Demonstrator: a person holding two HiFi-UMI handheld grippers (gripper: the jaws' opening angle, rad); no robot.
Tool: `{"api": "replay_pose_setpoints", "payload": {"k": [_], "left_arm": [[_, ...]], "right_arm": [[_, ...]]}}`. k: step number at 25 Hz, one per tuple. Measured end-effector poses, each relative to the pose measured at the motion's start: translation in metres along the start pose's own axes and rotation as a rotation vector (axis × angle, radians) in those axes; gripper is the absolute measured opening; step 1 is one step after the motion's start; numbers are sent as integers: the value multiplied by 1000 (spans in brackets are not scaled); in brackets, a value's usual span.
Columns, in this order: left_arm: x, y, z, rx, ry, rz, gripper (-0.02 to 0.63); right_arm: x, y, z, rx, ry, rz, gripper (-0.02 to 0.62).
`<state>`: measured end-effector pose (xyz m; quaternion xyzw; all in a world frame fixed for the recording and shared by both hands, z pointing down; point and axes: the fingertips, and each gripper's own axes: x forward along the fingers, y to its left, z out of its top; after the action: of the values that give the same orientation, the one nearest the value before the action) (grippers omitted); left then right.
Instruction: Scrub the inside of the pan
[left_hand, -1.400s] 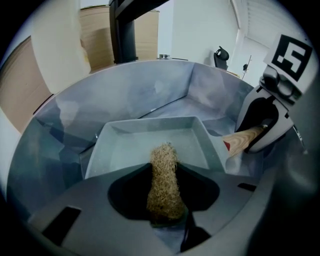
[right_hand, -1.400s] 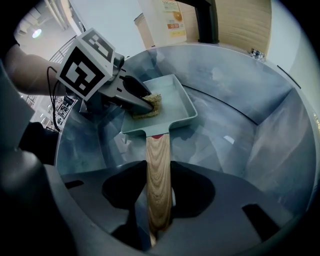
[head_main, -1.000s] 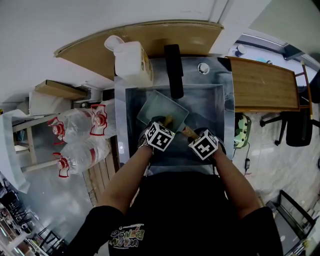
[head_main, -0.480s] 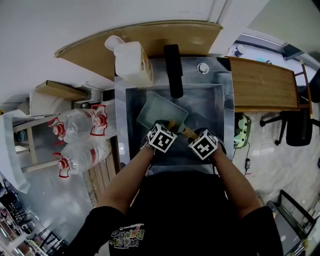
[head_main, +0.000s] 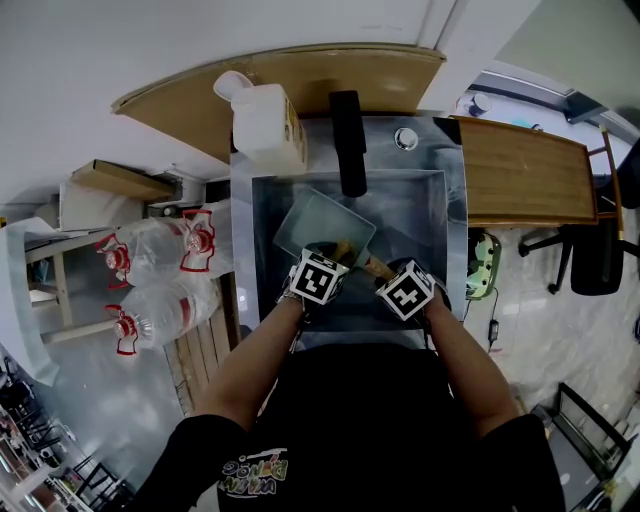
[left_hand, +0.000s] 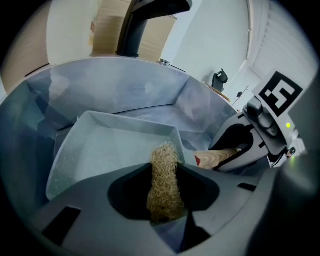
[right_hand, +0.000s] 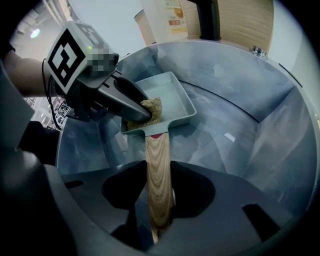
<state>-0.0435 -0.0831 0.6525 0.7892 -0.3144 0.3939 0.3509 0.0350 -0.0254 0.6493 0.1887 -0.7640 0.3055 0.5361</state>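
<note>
The pan (head_main: 322, 222) is a shallow rectangular tray, pale grey-green with a dull, speckled inside and low sloping walls. A light wooden handle (right_hand: 159, 172) with visible grain joins it by a small red collar. It sits inside the steel sink (head_main: 415, 205), left of the basin's centre in the head view. There its long axis runs on a slant, the body toward the upper left and the handle toward the lower right.

The right gripper (right_hand: 159, 167) has its jaws closed on the sides of the handle, which runs straight up from bottom centre in its own view.

The left gripper (left_hand: 165, 169) pinches a tan, fibrous scrubbing pad (left_hand: 164, 182) between nearly closed jaws. The pad's tip rests at the pan's near corner, just beside the handle joint.
</note>
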Motion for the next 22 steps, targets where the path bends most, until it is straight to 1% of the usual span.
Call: {"api": "replay_pose_setpoints", "payload": {"k": [4, 7, 10, 13, 15, 17, 20, 22], "left_arm": [[-16, 8, 7, -25, -42, 28, 144], [-29, 19, 19, -11, -97, 72, 144], [-45, 40, 33, 11, -145, 170, 144], [-59, 69, 48, 40, -177, 318, 144], [-61, 86, 54, 75, -168, 410, 144], [-58, 98, 56, 114, -151, 472, 144], [-48, 107, 53, 166, -109, 524, 146], [-38, 111, 51, 217, -72, 545, 146]], "right_arm": [[1, 2, 0, 1, -8, 3, 152], [0, 3, 2, 1, -15, 14, 152], [-2, 6, 1, 0, -11, 17, 152], [-2, 5, 1, -5, -7, 12, 152], [-2, 5, 3, -8, -8, 13, 152], [-3, 6, 4, -8, -6, 18, 152], [-3, 6, 3, -7, 1, 22, 152], [-3, 6, 3, -4, 2, 23, 152]]}}
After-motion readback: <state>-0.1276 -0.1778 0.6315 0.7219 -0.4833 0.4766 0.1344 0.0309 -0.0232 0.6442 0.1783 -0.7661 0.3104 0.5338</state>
